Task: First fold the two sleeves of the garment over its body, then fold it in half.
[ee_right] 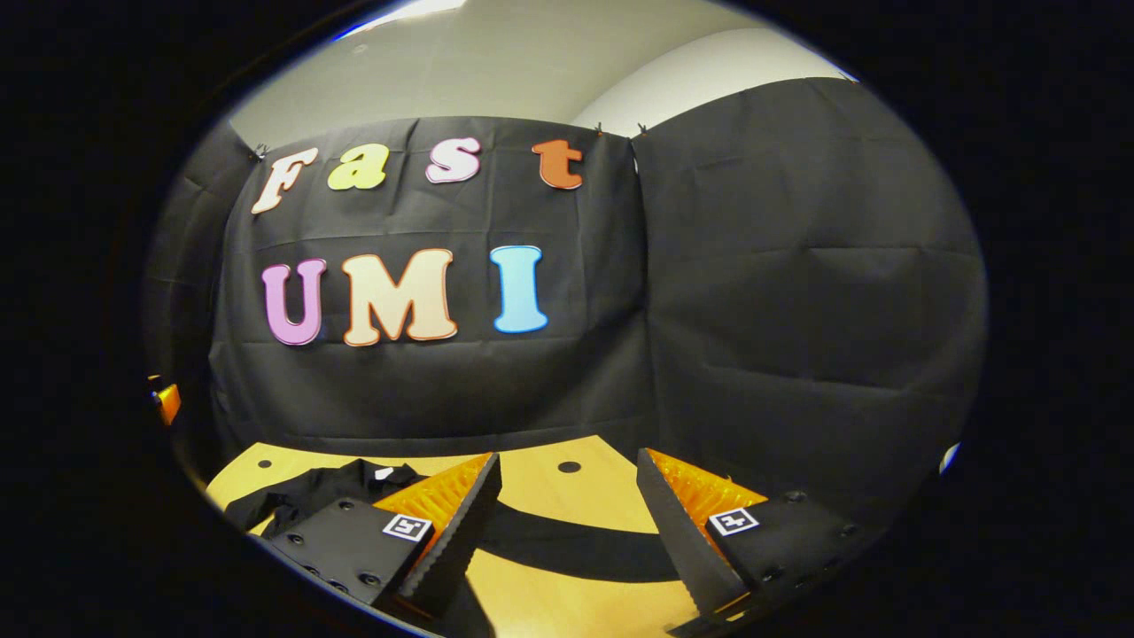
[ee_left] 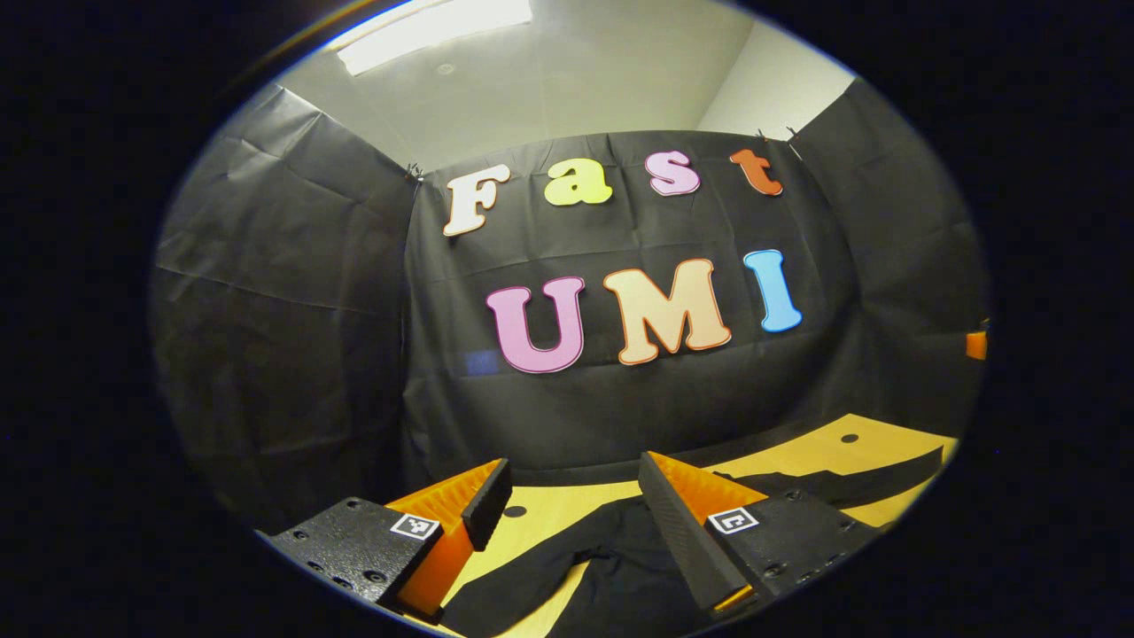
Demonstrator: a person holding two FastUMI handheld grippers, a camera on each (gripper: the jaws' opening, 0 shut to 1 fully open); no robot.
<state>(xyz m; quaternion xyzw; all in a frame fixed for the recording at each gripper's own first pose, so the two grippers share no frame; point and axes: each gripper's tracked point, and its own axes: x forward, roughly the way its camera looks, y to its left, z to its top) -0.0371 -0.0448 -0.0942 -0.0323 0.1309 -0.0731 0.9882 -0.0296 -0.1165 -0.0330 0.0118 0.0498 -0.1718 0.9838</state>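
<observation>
Black cloth walls surround the wooden tabletop (ee_right: 532, 487) where the dark garment (ee_left: 611, 549) lies flat. We hold the left hand-held gripper (ee_left: 576, 496) and right hand-held gripper (ee_right: 567, 492) released above it; we should pinch each sleeve (ee_right: 576, 545) near its cuff.

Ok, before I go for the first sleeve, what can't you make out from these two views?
- Garment body and hem: left gripper view, cut off by the bottom edge and partly behind the left gripper.
- Sleeve end: right gripper view, runs behind the right gripper.
- Collar end: right gripper view, small, dark, folds unreadable.
- Orange object: left gripper view, cut off at the edge.
</observation>
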